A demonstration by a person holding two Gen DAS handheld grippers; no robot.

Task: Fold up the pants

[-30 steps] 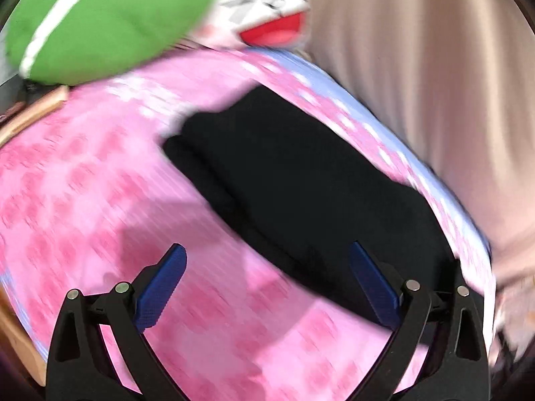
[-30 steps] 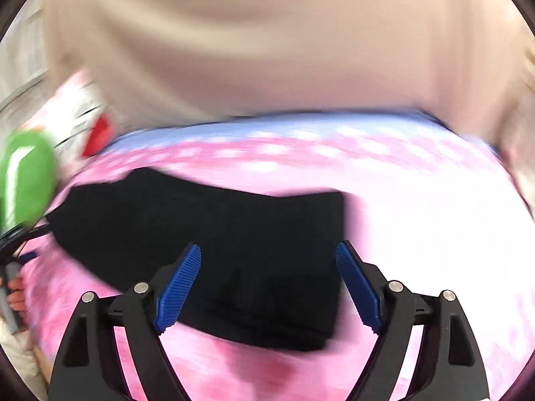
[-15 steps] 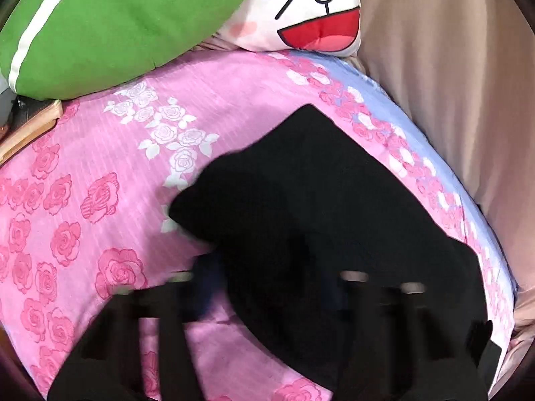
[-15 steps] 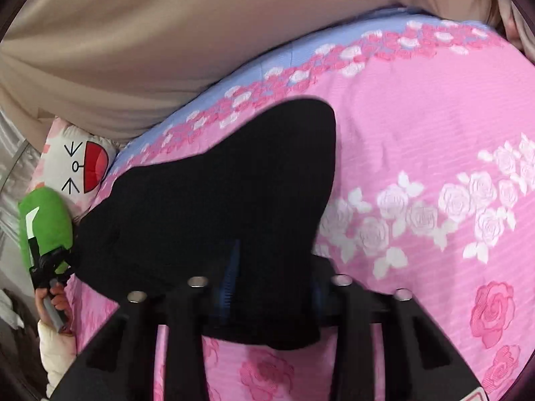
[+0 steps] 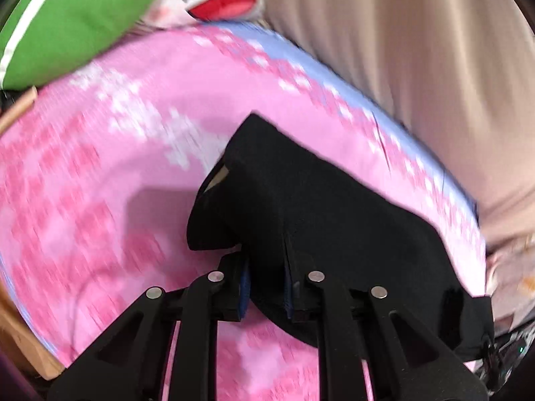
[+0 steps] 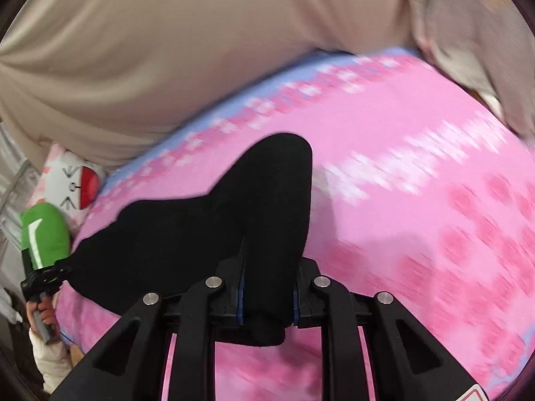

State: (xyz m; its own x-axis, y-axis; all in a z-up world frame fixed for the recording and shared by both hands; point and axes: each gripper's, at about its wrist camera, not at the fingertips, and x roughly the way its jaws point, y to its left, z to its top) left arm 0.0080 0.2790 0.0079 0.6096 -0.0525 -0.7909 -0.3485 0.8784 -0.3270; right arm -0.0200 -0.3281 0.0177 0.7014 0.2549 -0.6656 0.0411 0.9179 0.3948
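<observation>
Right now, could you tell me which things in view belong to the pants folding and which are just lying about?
Part of the job:
- black pants, on the pink floral bedsheet
- left gripper, closing on the pants
- right gripper, closing on the pants

Just lying about:
- green pillow
- white cartoon-face pillow
- beige curtain

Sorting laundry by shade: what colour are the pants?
Plain black pants, clearest in the right wrist view.
</observation>
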